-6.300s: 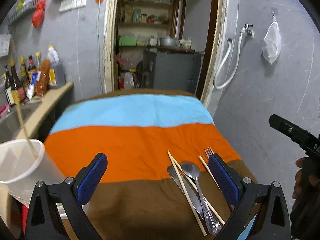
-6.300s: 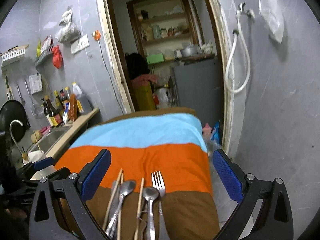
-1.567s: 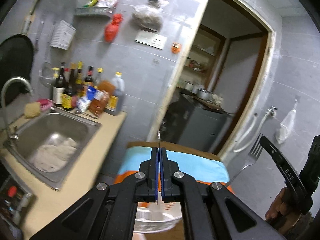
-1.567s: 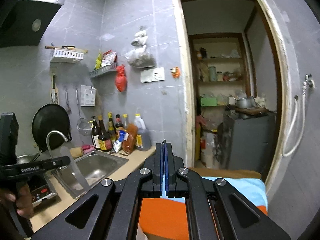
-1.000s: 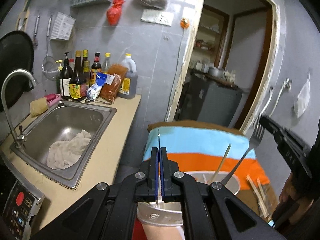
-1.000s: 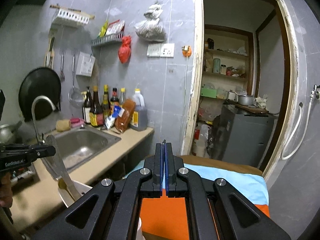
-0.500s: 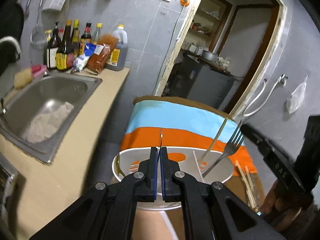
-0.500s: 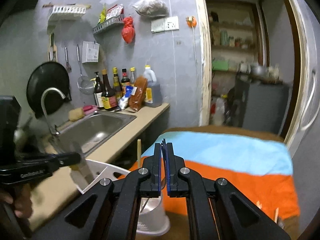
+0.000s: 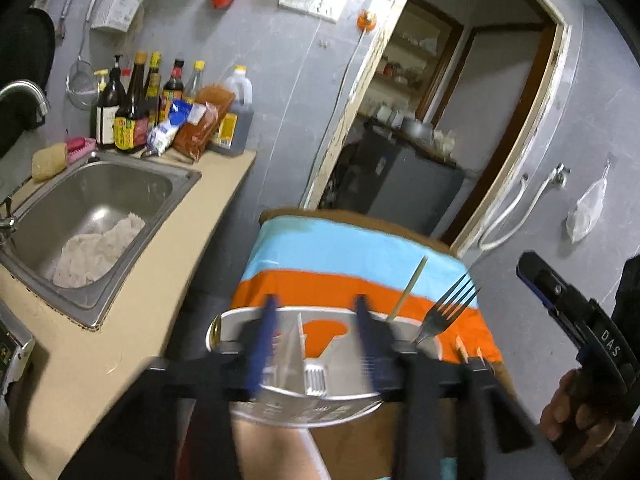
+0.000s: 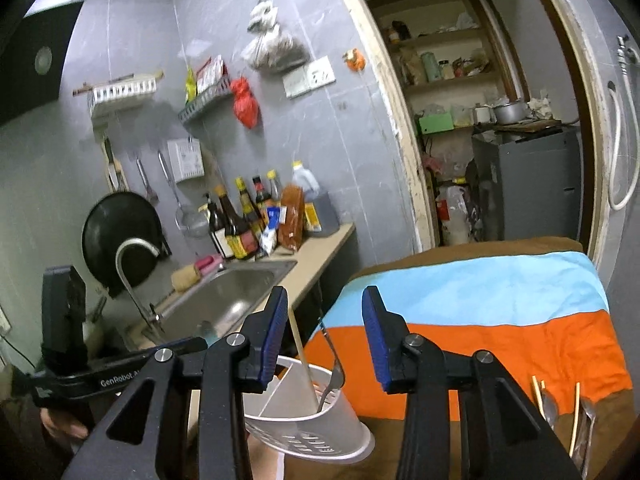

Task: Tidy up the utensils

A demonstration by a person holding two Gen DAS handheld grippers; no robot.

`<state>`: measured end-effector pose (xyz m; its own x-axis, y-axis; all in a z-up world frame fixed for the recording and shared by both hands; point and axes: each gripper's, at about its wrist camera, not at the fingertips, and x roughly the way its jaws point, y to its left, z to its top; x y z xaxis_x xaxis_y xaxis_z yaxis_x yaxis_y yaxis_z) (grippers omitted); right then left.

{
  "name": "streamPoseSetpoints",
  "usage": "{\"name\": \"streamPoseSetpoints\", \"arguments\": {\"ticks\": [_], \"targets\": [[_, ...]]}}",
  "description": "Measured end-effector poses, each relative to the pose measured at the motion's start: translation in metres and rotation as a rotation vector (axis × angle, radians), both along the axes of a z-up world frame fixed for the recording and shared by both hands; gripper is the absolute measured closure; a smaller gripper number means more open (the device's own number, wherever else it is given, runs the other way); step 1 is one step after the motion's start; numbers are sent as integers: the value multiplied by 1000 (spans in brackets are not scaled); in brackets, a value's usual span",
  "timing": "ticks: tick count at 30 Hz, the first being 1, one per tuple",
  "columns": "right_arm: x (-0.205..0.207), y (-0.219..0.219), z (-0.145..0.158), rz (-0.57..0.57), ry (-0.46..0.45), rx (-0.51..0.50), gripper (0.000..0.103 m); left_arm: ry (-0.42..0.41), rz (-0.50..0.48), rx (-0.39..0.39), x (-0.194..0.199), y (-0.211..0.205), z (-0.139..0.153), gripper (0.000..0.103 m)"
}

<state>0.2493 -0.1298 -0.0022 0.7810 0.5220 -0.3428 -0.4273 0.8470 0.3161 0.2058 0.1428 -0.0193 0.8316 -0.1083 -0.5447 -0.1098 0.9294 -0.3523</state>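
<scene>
Both grippers hang over the white utensil holder, which sits at the near edge of the striped cloth, right beside the beige counter. The left gripper is opening, its blue pads blurred, and nothing is pinched between them; a pale flat blade stands loose in the gap, down in the holder. The right gripper is opening too, pads well apart and pressing on nothing.

Inside the holder, a fork leans tines-up against the far rim, with a chopstick slanting up just beside it. From the right wrist view the holder shows its dividers and slotted wall, tilted, with a chopstick and a fork handle rising between the blue pads.

More to sort: chopsticks and metal cutlery lie on the cloth at the lower right, well apart from the holder.

Around it all, the steel sink with a crumpled rag in it, a curved tap, and a row of sauce bottles against the grey wall. Their labels are too small to read. A black pan hangs behind the tap, a red bag from a wall rack, and the open doorway shows cluttered shelves.

Writing now: the left gripper's body, seen from the right wrist, reads "GenRobot.A", the rest hidden behind the finger. The right gripper's arm, seen from the left wrist, reads "DAS", with a hand clasped around its grip.
</scene>
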Motion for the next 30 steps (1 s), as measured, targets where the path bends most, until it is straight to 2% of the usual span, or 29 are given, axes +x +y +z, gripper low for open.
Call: {"name": "streamPoseSetpoints", "arguments": {"ticks": [2,4,6,10,13,17,22,30], "targets": [[-6,-11,5,-29,-19,0,56,-63,27,-4,-7,-4,8,40],[-13,-22,11,-59,-43,-3,51,-83,29,25,-8,-13,15,39],[-19,-34,18,-96,-70,-18,44,-101,30,51,-8,-22,22,28],[-34,-62,32,-191,-134,-58,20,-155,27,94,-7,-46,37,15],[-42,-80,44,-253,-169,-91,9,-198,21,141,-6,-73,46,5],[-50,-107,53,-326,-206,-155,7,-244,3,208,-6,-107,51,1],[-52,-140,57,-385,-200,-192,7,-246,-61,260,-1,-149,47,1],[-38,-194,39,-430,-126,-209,6,-187,-129,263,16,-208,24,1]]}}
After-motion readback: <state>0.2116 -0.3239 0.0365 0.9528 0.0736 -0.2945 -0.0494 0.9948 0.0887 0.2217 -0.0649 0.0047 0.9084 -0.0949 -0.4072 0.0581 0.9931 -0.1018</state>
